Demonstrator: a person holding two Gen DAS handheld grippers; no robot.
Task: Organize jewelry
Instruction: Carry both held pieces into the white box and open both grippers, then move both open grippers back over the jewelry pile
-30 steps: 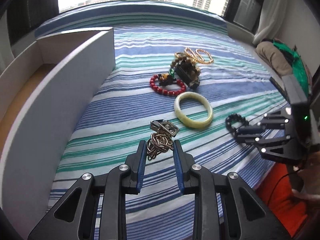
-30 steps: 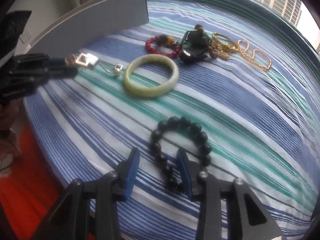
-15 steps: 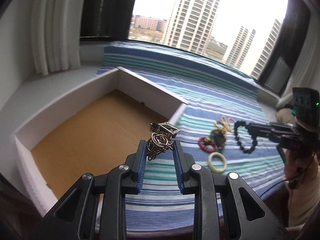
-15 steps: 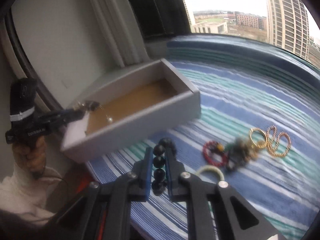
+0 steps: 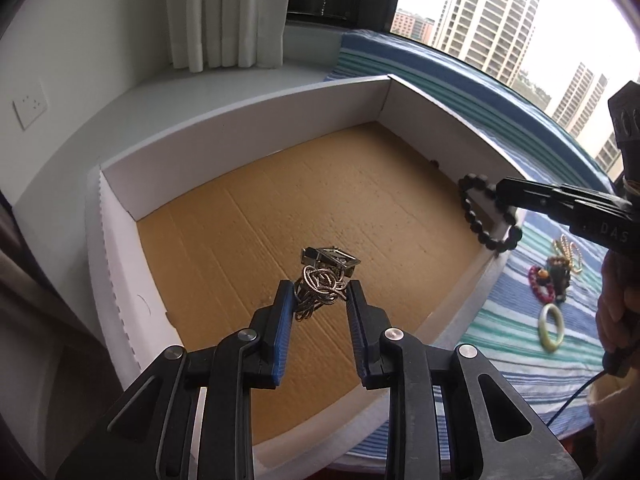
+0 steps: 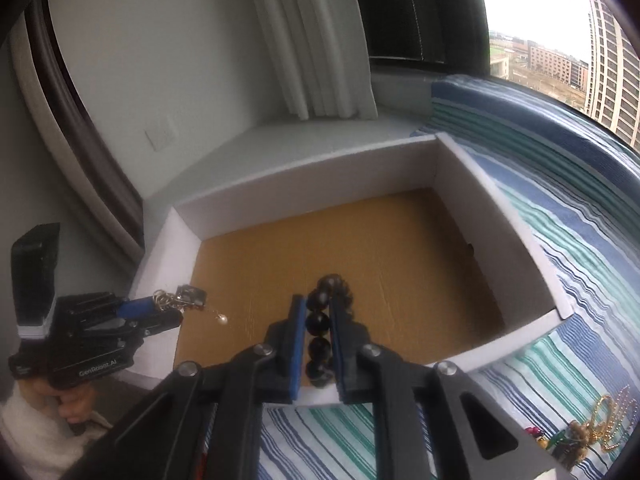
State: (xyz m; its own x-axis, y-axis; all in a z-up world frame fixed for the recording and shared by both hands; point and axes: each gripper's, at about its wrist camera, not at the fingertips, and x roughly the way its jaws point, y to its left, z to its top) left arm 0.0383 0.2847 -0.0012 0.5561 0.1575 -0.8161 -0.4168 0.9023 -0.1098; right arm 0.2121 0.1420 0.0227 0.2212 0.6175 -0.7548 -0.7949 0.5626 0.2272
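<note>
**Cardboard-floored tray with both grippers over it, each holding jewelry**

Brown corrugated cardboard lines the floor of the white foam-walled tray (image 5: 120,240), which sits at the edge of a blue, green and white striped cloth (image 5: 516,344). The left gripper (image 5: 318,300) hangs above the tray floor, its blue-padded jaws closed on a tangled silver chain necklace (image 5: 324,284) with a square metal pendant on top; in the right wrist view a small pearl (image 6: 222,319) dangles from it on a thin strand. The right gripper (image 6: 318,334) is over the tray's near wall, jaws nearly closed, pinching a black bead bracelet (image 5: 486,216) that hangs as a loop beside the tray's right wall. Out on the cloth, well apart from the tray, lie a pale green bangle (image 5: 553,326), a red bead bracelet (image 5: 538,284) and a heap of gold chains (image 5: 566,250).
</note>
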